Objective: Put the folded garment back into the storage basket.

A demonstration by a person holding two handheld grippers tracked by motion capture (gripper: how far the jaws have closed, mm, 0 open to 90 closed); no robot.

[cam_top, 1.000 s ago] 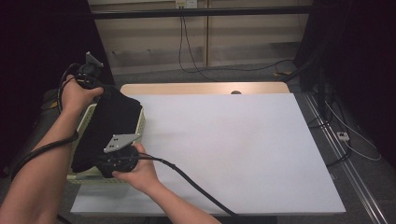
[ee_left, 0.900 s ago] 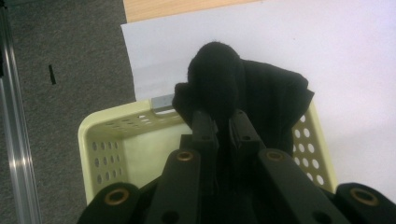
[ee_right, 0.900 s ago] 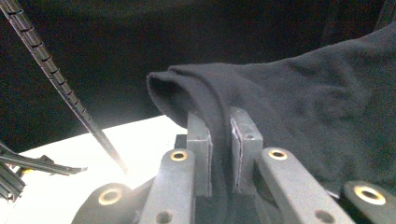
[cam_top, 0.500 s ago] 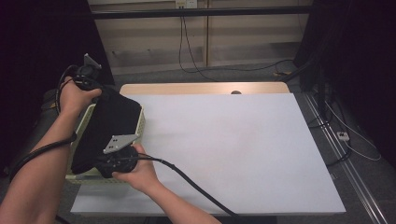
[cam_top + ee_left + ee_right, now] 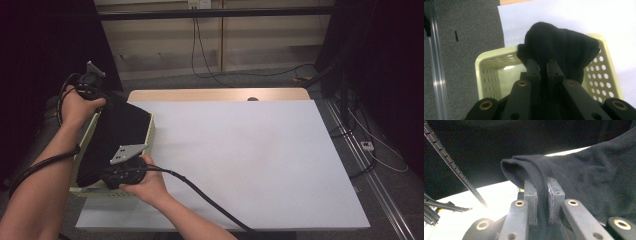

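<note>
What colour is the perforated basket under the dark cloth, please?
Pale yellow-green; the basket shows best in the left gripper view, under the black cloth.

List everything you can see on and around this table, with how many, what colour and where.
black cloth: one, black, stretched over the basket, pinched at both ends
basket: one, pale yellow, perforated walls, at the table's left edge
white sheet: one, white, covering most of the table
table: one, light wood, bare strip at the far edge
wall cables: a few, black, hanging behind the table
floor cables: a few, black and white, on the floor right of the table
left gripper: one, black, at the basket's far end, shut on the cloth
right gripper: one, black, at the basket's near end, shut on the cloth
forearms: two, coming in from the bottom
</note>
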